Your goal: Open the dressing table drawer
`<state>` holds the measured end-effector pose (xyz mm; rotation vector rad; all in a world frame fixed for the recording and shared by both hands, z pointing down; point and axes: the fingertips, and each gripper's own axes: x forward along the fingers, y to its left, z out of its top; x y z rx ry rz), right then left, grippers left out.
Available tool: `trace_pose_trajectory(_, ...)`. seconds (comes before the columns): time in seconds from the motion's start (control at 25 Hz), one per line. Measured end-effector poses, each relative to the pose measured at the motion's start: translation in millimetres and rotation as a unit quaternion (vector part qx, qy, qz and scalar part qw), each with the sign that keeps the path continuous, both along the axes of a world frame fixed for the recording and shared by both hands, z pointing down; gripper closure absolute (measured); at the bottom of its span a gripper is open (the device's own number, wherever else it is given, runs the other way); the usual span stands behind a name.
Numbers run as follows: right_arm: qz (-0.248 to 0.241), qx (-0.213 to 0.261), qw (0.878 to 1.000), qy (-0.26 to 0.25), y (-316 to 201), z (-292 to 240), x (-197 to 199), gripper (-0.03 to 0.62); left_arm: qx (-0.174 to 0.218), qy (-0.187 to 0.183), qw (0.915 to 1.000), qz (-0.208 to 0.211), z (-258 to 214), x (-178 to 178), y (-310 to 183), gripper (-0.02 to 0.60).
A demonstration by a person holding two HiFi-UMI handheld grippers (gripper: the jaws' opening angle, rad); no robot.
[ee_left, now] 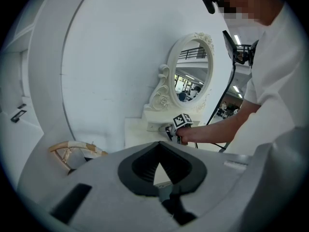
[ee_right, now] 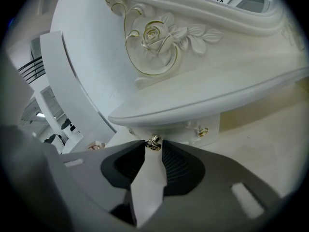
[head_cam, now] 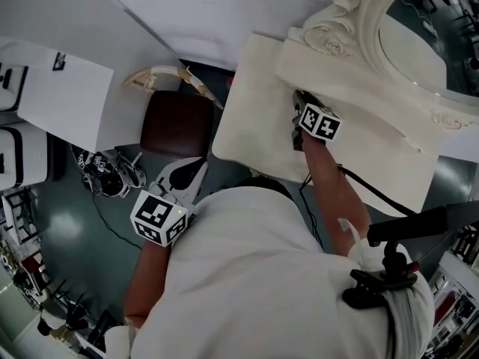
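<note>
Dressing table drawer [ee_right: 179, 128] looks shut, its front flush under the ledge of the mirror stand. The task has barely begun, by my reading: the knob is gripped but the pull itself is left to do. Cream worktop [head_cam: 251, 118] stands against a white wall, with an ornate oval mirror [head_cam: 438, 36] at its back and the drawer in the low base beneath. A person leans over the worktop. Right hand-held gripper [ee_right: 153, 150] reaches to that base, jaws narrowed on the small gold knob [ee_right: 154, 142], tips touching either side as far as I can tell. Second knob [ee_right: 202, 131] sits near it, untouched. Left hand-held gripper [ee_left: 159, 144] hangs well apart, off the worktop's edge, jaws together, holding nothing.
</note>
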<state>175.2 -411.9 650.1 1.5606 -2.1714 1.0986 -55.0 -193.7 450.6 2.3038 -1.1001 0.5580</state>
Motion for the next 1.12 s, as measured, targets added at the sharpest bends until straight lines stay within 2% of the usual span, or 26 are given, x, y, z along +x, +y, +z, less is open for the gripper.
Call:
trace_pose_trajectory(0.08, -0.002, 0.001, 1.0, 0.005, 0.1, -0.2, -1.8, 0.497, -0.001, 0.002, 1.0, -0.003, 0.1, -1.9, 1.1, 0.578)
trace_pose_trajectory(1.12, -0.004, -0.003, 1.0, 0.024, 21.9, 7.3, -9.4, 0.502, 0.006, 0.011, 0.9999, -0.007, 2.0, -17.6, 20.7, 0.578)
